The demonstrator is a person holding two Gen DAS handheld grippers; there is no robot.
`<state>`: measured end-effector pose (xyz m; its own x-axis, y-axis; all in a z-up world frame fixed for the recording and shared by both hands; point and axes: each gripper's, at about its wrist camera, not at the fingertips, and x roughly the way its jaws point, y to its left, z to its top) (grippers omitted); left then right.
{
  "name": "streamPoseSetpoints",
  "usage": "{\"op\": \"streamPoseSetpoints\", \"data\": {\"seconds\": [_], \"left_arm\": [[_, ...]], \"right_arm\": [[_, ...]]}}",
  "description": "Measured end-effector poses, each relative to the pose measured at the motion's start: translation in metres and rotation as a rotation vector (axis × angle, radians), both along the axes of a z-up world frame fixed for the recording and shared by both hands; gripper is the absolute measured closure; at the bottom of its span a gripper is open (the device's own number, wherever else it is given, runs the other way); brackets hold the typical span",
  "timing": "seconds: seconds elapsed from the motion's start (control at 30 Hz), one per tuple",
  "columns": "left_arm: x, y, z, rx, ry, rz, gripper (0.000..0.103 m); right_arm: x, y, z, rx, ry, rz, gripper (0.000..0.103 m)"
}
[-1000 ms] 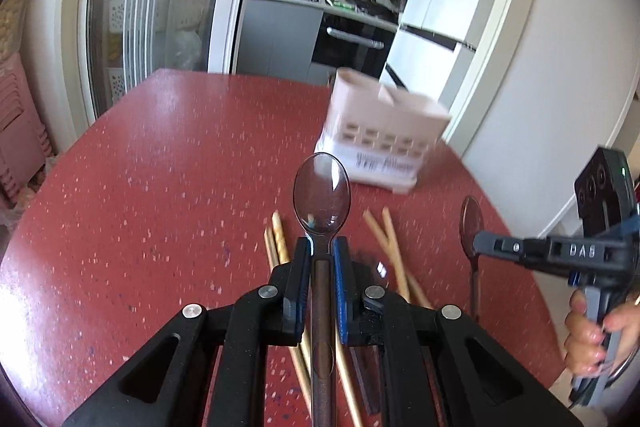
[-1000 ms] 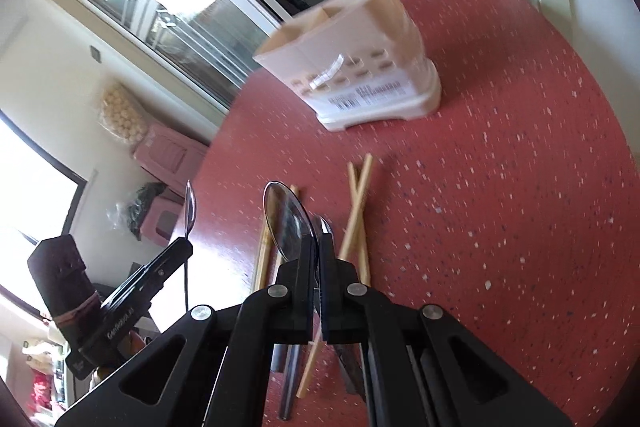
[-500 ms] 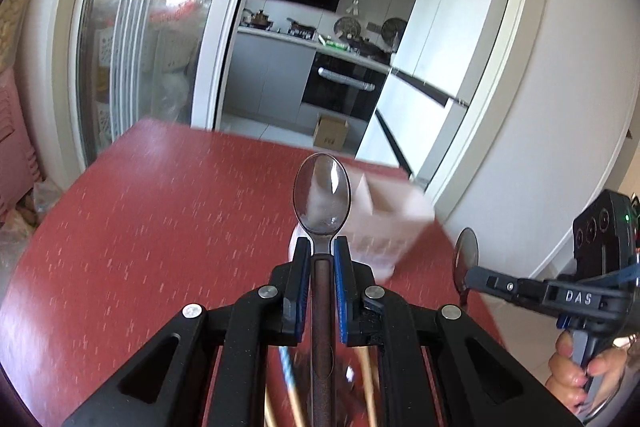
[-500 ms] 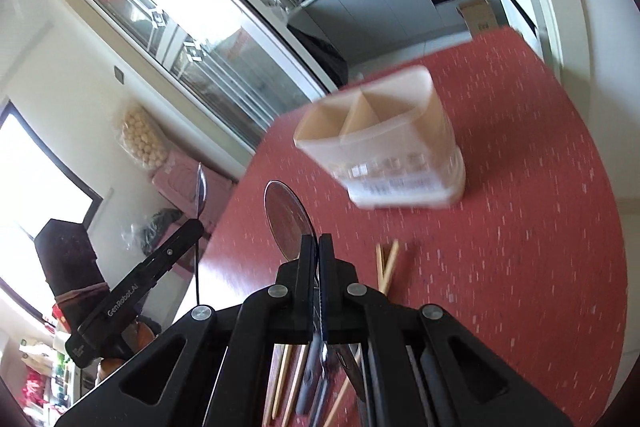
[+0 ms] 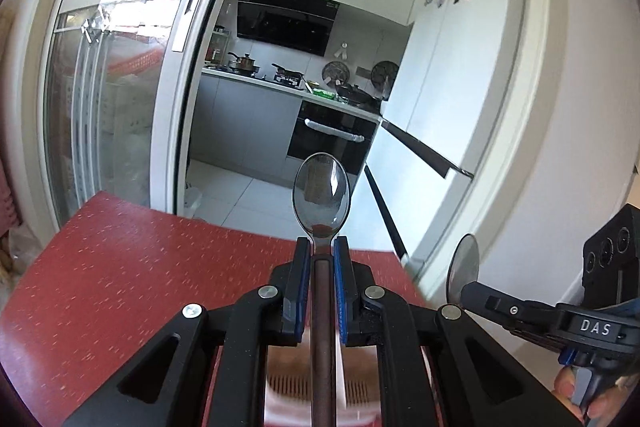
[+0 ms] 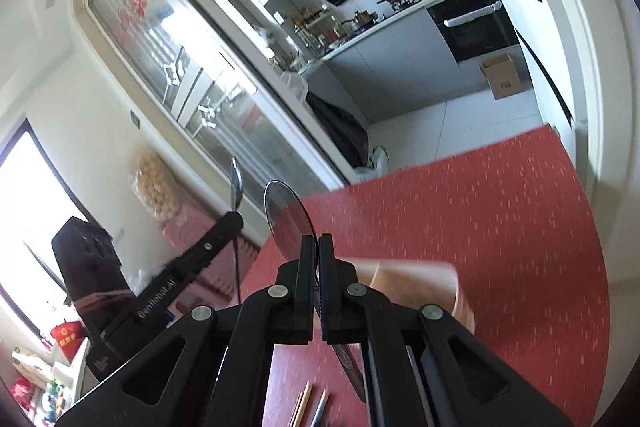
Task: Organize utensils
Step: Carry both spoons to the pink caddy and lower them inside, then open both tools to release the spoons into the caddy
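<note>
Red speckled tabletop (image 6: 500, 219) below; pale pink plastic utensil caddy (image 6: 416, 283) right under both tools. Left gripper (image 5: 322, 251) clamped on brown-handled steel spoon (image 5: 321, 197), bowl up, handle over caddy. Right gripper (image 6: 316, 247) pinching second steel spoon (image 6: 288, 215), also above caddy. Wooden chopsticks (image 6: 302, 403) lying loose on table — nothing visibly dropped in, most sorting left, by my read

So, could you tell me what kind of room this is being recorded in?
Probably a home dining area opening onto a kitchen: a red table, a built-in oven under a stove with pans, and a white fridge with magnets.
</note>
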<state>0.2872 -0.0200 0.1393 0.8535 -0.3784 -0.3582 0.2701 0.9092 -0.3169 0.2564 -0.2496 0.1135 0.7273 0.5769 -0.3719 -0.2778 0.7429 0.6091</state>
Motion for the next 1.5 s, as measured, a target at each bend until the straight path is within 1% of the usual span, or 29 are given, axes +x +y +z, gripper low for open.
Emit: {"op": "streamPoseSetpoints", "data": {"seconds": [0.13, 0.2, 0.3, 0.37, 0.53, 0.7, 0.83, 1.0, 1.13, 1.37, 1.4, 1.47, 1.5], "left_arm": [[0.031, -0.007, -0.009, -0.025, -0.004, 0.024, 0.062], [0.042, -0.010, -0.015, -0.033, -0.005, 0.031, 0.062], [0.048, -0.017, -0.031, -0.020, -0.009, 0.045, 0.062], [0.051, -0.022, -0.042, 0.011, 0.000, 0.056, 0.062], [0.043, -0.029, -0.063, 0.062, -0.007, 0.068, 0.062], [0.028, -0.034, -0.073, 0.105, -0.025, 0.071, 0.062], [0.018, -0.040, -0.081, 0.169, -0.024, 0.076, 0.062], [0.008, -0.037, -0.083, 0.183, 0.001, 0.079, 0.062], [0.005, -0.030, -0.085, 0.181, 0.036, 0.081, 0.062], [-0.001, -0.023, -0.085, 0.207, 0.072, 0.100, 0.062], [-0.001, -0.022, -0.085, 0.210, 0.078, 0.102, 0.062], [-0.002, -0.020, -0.085, 0.214, 0.083, 0.109, 0.062], [-0.004, -0.018, -0.084, 0.213, 0.088, 0.111, 0.062]], "right_arm": [[0.028, -0.008, 0.001, 0.021, -0.033, -0.010, 0.101], [0.039, -0.007, 0.000, 0.012, -0.055, -0.012, 0.101], [0.048, -0.002, -0.007, -0.019, -0.080, -0.010, 0.101], [0.052, 0.001, -0.013, -0.044, -0.094, -0.006, 0.101], [0.056, 0.009, -0.036, -0.107, -0.103, 0.006, 0.101], [0.052, 0.015, -0.054, -0.179, -0.100, 0.016, 0.101], [0.048, 0.015, -0.065, -0.198, -0.084, 0.024, 0.101], [0.043, 0.014, -0.070, -0.205, -0.064, 0.028, 0.101], [0.041, 0.015, -0.073, -0.207, -0.036, 0.031, 0.101], [0.043, 0.013, -0.075, -0.207, 0.014, 0.018, 0.100], [0.042, 0.012, -0.075, -0.202, 0.018, 0.016, 0.099], [0.040, 0.009, -0.073, -0.191, 0.023, 0.013, 0.091], [0.038, 0.008, -0.071, -0.191, 0.020, 0.007, 0.079]]}}
